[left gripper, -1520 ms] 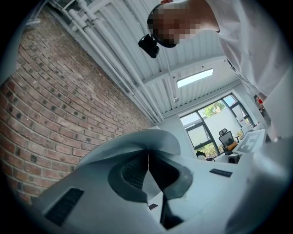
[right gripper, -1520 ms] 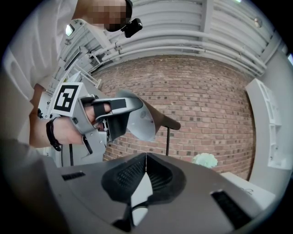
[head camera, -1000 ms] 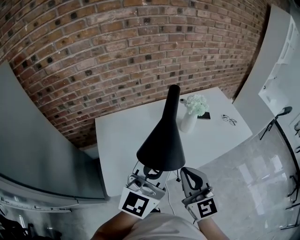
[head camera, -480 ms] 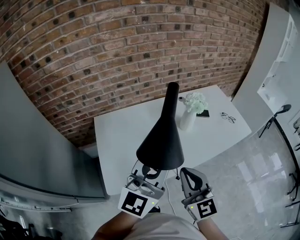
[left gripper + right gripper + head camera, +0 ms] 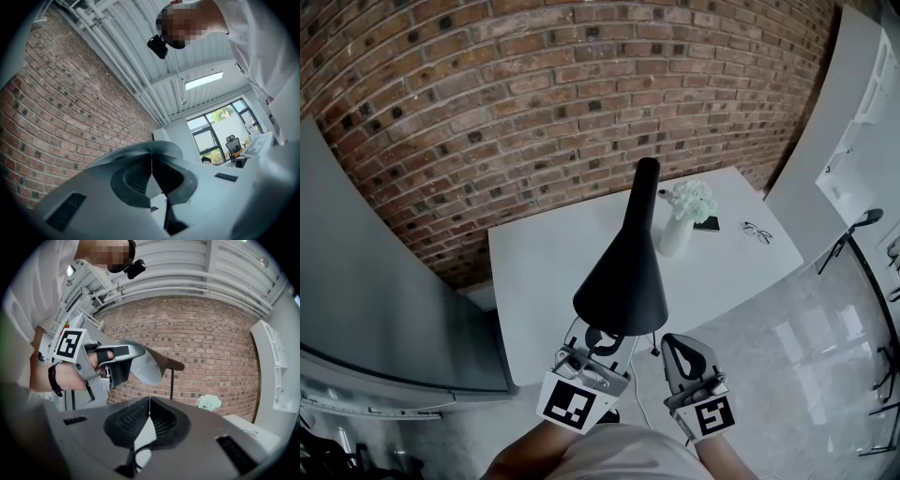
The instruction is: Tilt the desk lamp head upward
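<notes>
The desk lamp's black cone-shaped head (image 5: 623,272) stands over the white table's near edge, wide mouth toward me. In the right gripper view its pale inner side (image 5: 150,367) and thin stem (image 5: 172,385) show. My left gripper (image 5: 600,345) sits just under the near left rim of the shade, tips partly hidden by it. In the left gripper view its jaws (image 5: 151,157) meet with nothing between them and point up at the ceiling. Whether it touches the rim I cannot tell. My right gripper (image 5: 680,349) hovers below the rim's right side, jaws (image 5: 149,401) closed and empty.
The white table (image 5: 544,272) stands against a brick wall (image 5: 534,112). A white vase of pale flowers (image 5: 680,230), a dark flat object (image 5: 709,225) and glasses (image 5: 757,237) lie at its far right. A grey cabinet (image 5: 384,300) stands to the left. A chair (image 5: 858,230) is at the right.
Hardly anything has changed: the lamp head and both grippers keep their places, and only the view has shifted slightly.
</notes>
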The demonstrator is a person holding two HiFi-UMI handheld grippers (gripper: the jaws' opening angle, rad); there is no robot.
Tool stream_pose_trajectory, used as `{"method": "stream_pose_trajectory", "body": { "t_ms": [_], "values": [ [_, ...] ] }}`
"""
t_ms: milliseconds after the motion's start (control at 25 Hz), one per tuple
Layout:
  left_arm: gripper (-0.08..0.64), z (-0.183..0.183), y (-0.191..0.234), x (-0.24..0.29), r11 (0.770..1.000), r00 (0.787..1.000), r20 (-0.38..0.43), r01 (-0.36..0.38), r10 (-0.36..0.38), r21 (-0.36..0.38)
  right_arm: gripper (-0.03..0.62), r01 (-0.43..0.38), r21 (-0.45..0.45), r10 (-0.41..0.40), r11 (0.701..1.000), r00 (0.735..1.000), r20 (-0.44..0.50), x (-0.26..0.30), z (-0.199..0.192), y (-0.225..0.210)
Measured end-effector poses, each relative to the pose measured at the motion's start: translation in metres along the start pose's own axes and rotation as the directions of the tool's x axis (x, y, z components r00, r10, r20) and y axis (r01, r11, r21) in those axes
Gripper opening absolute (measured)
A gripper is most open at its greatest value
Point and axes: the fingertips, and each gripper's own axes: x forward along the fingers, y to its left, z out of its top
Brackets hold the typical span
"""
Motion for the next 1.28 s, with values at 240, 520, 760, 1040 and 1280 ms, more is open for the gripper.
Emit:
{"method": "stream_pose_trajectory", "body": {
  "t_ms": [240, 520, 760, 1040, 1280],
  "values": [
    [0.006, 0.0, 0.001, -0.001, 1.0, 1.0, 0.0, -0.003, 0.003, 0.0, 0.017, -0.01, -0.013, 0.01, 1.0, 1.0, -0.005, 0.001, -0.001, 0.001],
    [0.006, -0.009, 0.0, -0.004, 1.0, 1.0, -0.021, -0.002, 0.002, -0.002, 0.017, -0.014, -0.003, 0.014, 1.0, 1.0, -0.006, 0.001, -0.006, 0.002],
    [0.006, -0.017, -0.004, -0.01, 1.0, 0.999, -0.048, -0.004, 0.003, -0.009, 0.017, -0.015, 0.009, 0.015, 1.0, 1.0, -0.011, -0.002, -0.009, 0.005],
    [0.006, -0.025, -0.004, -0.028, 0.999, 0.997, -0.07, -0.023, 0.021, -0.028, 0.017, -0.023, 0.007, 0.023, 1.0, 1.0, -0.019, -0.008, -0.01, 0.016],
    [0.006, -0.028, -0.006, -0.05, 0.998, 0.994, -0.1, -0.047, 0.044, -0.031, 0.017, -0.025, 0.01, 0.025, 1.0, 1.0, -0.018, -0.018, -0.008, 0.025]
  ]
}}
